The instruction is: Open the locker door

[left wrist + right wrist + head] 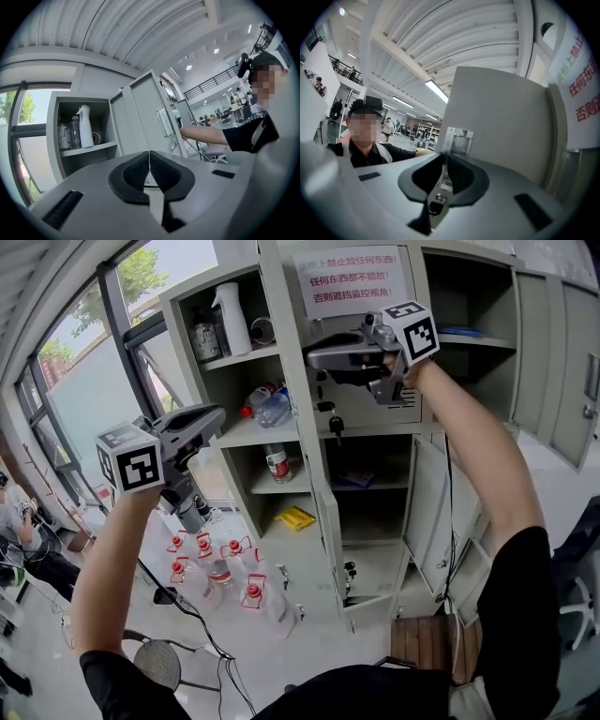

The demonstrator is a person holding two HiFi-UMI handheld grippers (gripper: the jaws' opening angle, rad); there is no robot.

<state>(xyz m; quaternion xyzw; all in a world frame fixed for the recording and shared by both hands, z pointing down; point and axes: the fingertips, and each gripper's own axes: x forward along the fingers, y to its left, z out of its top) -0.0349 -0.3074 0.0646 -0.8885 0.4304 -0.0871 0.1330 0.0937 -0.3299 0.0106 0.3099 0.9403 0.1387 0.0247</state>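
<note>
While the left gripper (214,416) hangs closed and empty left of the lockers, the right gripper (314,356) clamps the locker door's (497,117) latch tab (437,193), visible only in its own view; the left gripper view shows that door standing ajar.

Grey metal locker door (501,122): upper tier, upright, swung partly open, label holder on front.

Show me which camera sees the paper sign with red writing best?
The head view. The paper sign shows whole there, facing the camera, with all its red lines in sight. The right gripper view catches only a slanted strip of the sign at its right edge. The left gripper view doesn't show it.
</note>
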